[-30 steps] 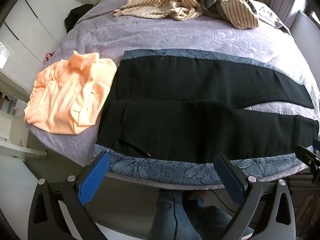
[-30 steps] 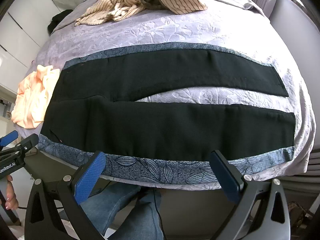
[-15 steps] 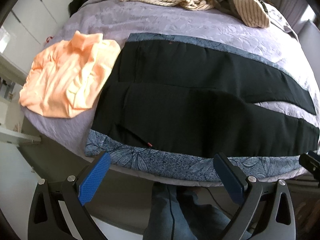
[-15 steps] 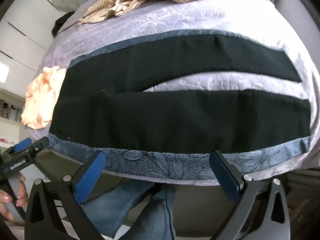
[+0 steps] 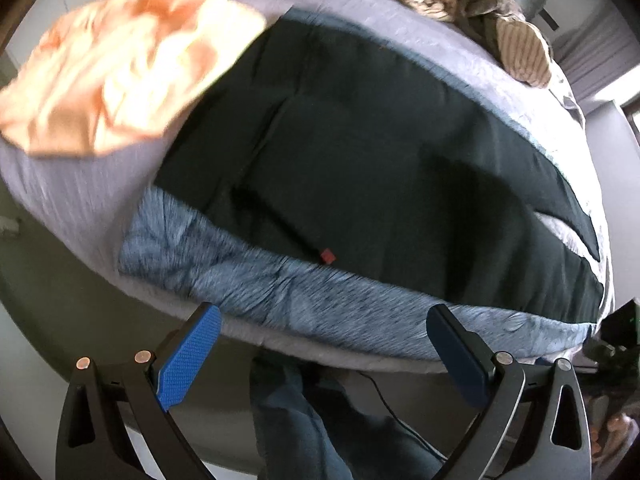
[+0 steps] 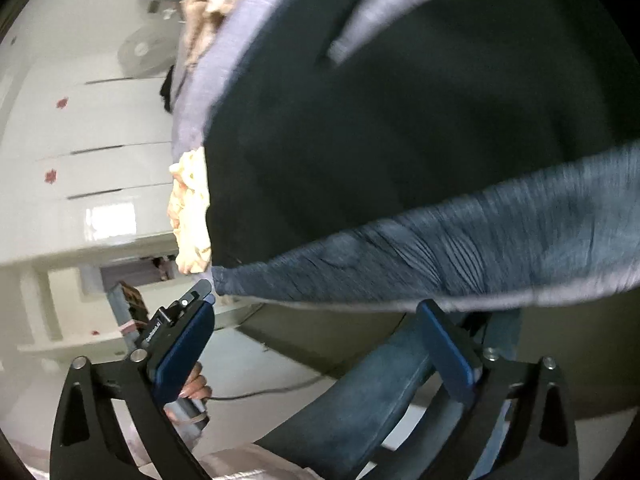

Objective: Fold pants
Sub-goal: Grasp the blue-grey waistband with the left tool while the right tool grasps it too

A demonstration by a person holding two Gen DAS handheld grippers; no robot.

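Observation:
Black pants (image 5: 360,152) lie spread flat on a blue leaf-patterned cloth (image 5: 280,288) at the bed's near edge, waist at the left, the two legs running right with a gap between them. A small red tag (image 5: 327,255) marks the near waist edge. My left gripper (image 5: 324,344) hangs open just off the bed edge below that tag, nothing between its blue pads. In the blurred, tilted right wrist view the pants (image 6: 400,120) fill the upper frame. My right gripper (image 6: 316,344) is open below the cloth's edge (image 6: 440,240), holding nothing.
An orange shirt (image 5: 120,68) lies crumpled left of the waist. Striped clothes (image 5: 480,4) are heaped at the bed's far side. A person's jeans-clad legs (image 5: 320,420) stand against the bed. A hand (image 6: 194,390) holds the other gripper; white cabinets (image 6: 80,140) behind.
Both cameras have moved in closer to the near bed edge; the left one swung toward the waist, the right one tilted hard. Both grippers stay open. The pants lie as before.

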